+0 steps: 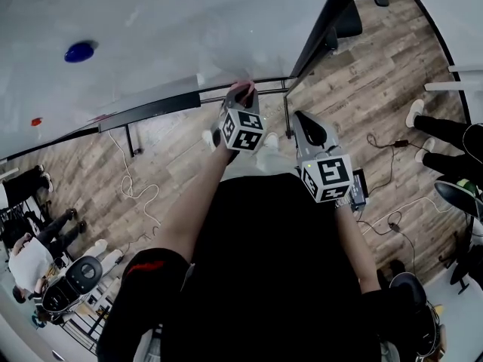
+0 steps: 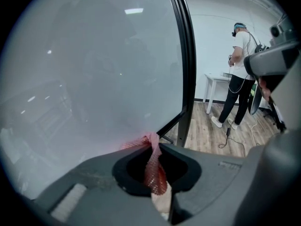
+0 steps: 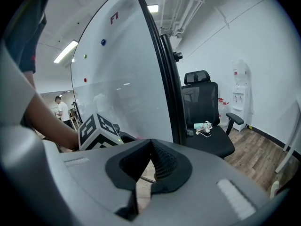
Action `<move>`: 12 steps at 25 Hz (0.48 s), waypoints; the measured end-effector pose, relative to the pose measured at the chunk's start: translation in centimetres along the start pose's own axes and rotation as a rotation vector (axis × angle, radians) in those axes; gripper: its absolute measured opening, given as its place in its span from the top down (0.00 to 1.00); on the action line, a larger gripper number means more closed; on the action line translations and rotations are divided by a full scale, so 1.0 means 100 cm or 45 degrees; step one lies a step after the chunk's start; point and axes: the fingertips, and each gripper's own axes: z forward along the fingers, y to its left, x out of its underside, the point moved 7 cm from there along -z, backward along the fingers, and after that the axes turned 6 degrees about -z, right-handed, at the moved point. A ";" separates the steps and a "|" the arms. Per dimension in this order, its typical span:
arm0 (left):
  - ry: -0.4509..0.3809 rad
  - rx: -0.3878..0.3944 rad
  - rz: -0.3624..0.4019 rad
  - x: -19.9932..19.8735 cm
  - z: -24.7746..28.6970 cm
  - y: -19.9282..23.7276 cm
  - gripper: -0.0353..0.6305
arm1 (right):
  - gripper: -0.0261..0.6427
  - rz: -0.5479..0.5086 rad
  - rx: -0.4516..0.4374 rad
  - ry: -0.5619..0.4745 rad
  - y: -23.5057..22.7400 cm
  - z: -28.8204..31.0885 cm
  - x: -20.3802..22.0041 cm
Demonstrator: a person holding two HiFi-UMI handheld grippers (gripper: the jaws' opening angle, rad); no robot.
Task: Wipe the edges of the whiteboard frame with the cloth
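The left gripper point(image 1: 240, 96) clamps a pink cloth point(image 2: 154, 168) against the whiteboard point(image 1: 189, 29) near its black frame point(image 2: 184, 55). The right gripper point(image 1: 304, 119), jaws closed on nothing, hangs beside it.

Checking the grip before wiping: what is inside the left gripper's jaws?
A pink mesh cloth, pinched by the left gripper, its free end against the whiteboard. The jaws cover the cloth's lower end.
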 end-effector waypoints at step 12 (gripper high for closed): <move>-0.003 0.064 0.059 -0.017 0.014 -0.025 0.91 | 0.96 0.037 0.071 -0.010 -0.018 -0.014 0.003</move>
